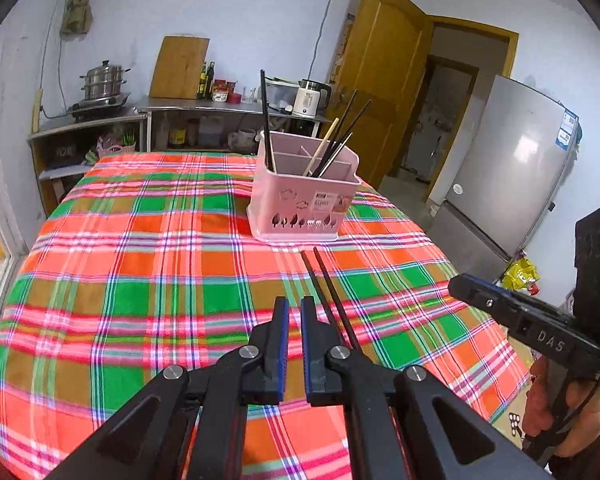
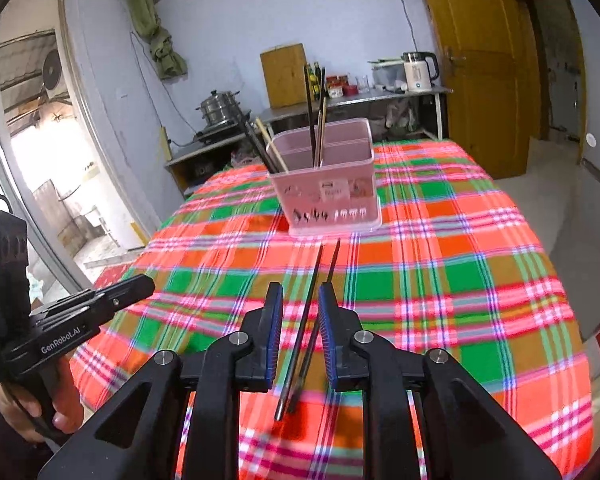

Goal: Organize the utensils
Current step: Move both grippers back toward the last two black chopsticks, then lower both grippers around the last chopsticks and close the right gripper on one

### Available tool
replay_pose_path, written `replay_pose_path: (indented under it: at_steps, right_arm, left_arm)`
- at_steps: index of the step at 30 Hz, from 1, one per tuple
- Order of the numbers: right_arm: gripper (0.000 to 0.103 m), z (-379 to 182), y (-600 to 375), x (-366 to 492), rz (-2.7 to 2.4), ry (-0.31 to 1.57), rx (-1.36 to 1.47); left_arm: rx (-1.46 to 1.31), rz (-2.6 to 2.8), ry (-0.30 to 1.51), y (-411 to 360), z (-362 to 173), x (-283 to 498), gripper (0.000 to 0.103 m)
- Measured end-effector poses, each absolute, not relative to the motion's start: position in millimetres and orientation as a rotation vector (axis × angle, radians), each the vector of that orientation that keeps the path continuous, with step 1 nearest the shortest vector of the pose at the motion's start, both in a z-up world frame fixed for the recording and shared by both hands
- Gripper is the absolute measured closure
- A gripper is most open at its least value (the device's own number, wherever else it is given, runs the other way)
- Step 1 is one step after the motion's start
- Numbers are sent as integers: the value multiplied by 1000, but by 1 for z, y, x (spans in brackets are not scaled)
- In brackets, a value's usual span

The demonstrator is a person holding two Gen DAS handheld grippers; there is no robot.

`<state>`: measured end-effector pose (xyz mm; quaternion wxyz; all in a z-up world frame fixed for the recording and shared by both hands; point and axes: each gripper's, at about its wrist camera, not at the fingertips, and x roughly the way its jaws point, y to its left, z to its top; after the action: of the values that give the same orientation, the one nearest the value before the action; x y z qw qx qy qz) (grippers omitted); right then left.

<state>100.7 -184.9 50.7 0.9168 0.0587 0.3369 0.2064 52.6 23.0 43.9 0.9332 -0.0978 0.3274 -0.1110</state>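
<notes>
A pink utensil holder [image 1: 305,204] stands on the plaid tablecloth [image 1: 140,280], with several chopsticks upright in its compartments; it also shows in the right wrist view [image 2: 328,196]. Two dark chopsticks [image 1: 332,300] lie side by side on the cloth in front of it. My left gripper [image 1: 294,308] is open and empty, just left of the pair. My right gripper [image 2: 300,300] is open, low over the cloth, with the two chopsticks [image 2: 306,328] lying between its fingers. Each gripper shows in the other's view: the right [image 1: 456,286], the left [image 2: 146,284].
The table drops off at its right edge [image 1: 512,360] toward the floor and a fridge [image 1: 512,168]. A counter [image 1: 220,106] with a kettle, bottles and a steamer pot stands beyond the table. A wooden door [image 2: 480,60] is at the back right.
</notes>
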Motion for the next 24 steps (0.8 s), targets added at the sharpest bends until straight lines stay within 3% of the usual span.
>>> replay_pose_path:
  at_steps: [19,24]
  right_arm:
    - [85,1,-170,116,396,837,118]
    - [85,-14,-158,139,398,885,103]
  left_arm:
    - [-258,-230,761,31,8,64,98]
    - [-287,-209,775,43,2,77,90]
